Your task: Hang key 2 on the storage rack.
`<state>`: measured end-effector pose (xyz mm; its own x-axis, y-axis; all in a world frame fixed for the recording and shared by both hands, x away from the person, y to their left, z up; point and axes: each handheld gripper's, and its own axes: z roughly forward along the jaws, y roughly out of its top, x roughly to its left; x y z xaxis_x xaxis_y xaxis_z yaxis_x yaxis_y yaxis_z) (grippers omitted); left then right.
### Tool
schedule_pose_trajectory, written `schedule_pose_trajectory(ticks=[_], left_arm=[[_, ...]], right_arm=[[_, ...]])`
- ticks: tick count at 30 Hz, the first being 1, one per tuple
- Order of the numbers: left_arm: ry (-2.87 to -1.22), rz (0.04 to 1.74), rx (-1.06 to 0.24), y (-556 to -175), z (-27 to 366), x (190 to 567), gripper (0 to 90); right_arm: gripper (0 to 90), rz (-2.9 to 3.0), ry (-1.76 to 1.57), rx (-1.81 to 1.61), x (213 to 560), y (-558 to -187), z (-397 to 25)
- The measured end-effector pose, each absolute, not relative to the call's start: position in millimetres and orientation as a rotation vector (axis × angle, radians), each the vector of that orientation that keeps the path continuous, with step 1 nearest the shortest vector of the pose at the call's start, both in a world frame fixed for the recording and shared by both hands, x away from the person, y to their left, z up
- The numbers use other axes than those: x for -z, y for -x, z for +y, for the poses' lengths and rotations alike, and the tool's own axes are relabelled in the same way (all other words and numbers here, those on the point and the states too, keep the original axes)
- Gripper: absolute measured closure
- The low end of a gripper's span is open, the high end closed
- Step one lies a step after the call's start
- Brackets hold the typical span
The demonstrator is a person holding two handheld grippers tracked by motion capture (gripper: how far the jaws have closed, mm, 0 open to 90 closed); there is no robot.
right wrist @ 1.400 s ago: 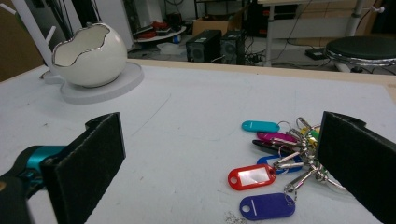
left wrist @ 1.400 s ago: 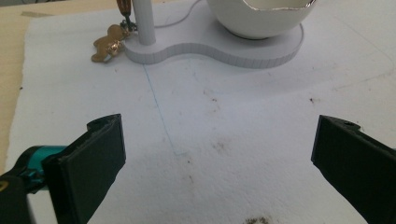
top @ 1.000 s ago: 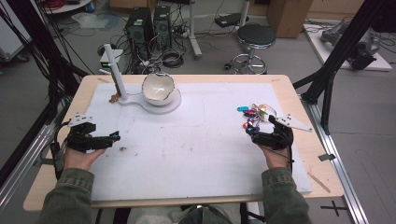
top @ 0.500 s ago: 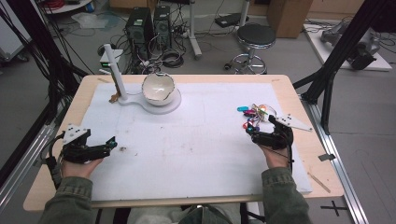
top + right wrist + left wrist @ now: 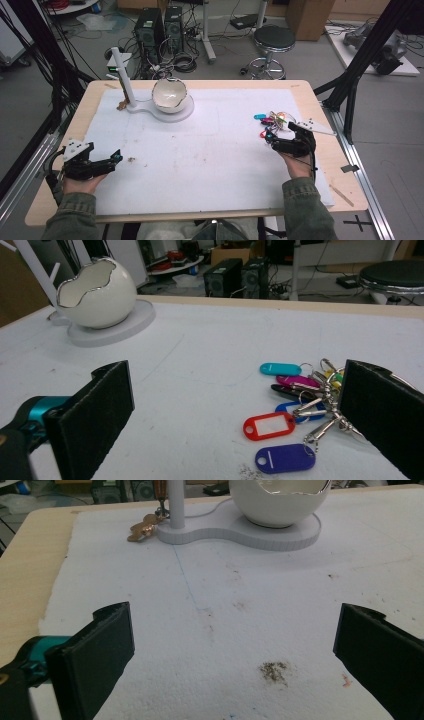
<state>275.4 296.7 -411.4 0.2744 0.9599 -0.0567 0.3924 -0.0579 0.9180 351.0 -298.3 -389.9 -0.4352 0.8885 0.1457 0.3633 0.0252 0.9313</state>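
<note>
At the far left of the table, the left gripper [image 5: 114, 157] is held low over the white mat [image 5: 210, 165], its jaws spread wide with nothing between them; a small dark smudge [image 5: 273, 671] lies on the mat just ahead of the fingers. Beyond those fingers, well apart, one white stand [image 5: 167, 111] is seen, with one upright post [image 5: 124, 75] and one egg-shaped bowl [image 5: 169, 94] seated on its base; one bronze-coloured trinket [image 5: 144, 526] lies touching the foot of the post. To the right, the right gripper [image 5: 276, 141] is held with its jaws likewise spread, pinching nothing. One bunch of key tags [image 5: 300, 405] lies just ahead of and between those fingers, toward the right-hand one. Five tags are counted plainly: teal [image 5: 280, 369], magenta [image 5: 295, 380], blue [image 5: 287, 409], red [image 5: 268, 426] and purple [image 5: 284, 458]; others may be hidden behind the finger. Judged from this, the work is barely begun: the bunch is not yet gripped, and lifting and placing are left to do.
</note>
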Motion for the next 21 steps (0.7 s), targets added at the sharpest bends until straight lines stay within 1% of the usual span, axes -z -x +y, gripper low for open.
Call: schedule_pose_trajectory(ticks=[3, 9, 16, 21], left_arm=[[-1.621, 1.252, -0.781, -272, 298, 412, 3.4], [-1.573, 1.258, -0.823, -267, 306, 410, 3.4], [-1.552, 1.273, -0.837, -263, 312, 411, 3.4], [-1.551, 1.264, -0.837, -264, 312, 412, 3.4]], right_arm=[[0.5, 1.829, -1.296, -1.391, 388, -355, -302], [0.5, 1.843, -1.342, -1.357, 387, -366, -312], [0.5, 1.871, -1.411, -1.309, 391, -386, -321], [0.5, 1.920, -1.424, -1.260, 385, -400, -323]])
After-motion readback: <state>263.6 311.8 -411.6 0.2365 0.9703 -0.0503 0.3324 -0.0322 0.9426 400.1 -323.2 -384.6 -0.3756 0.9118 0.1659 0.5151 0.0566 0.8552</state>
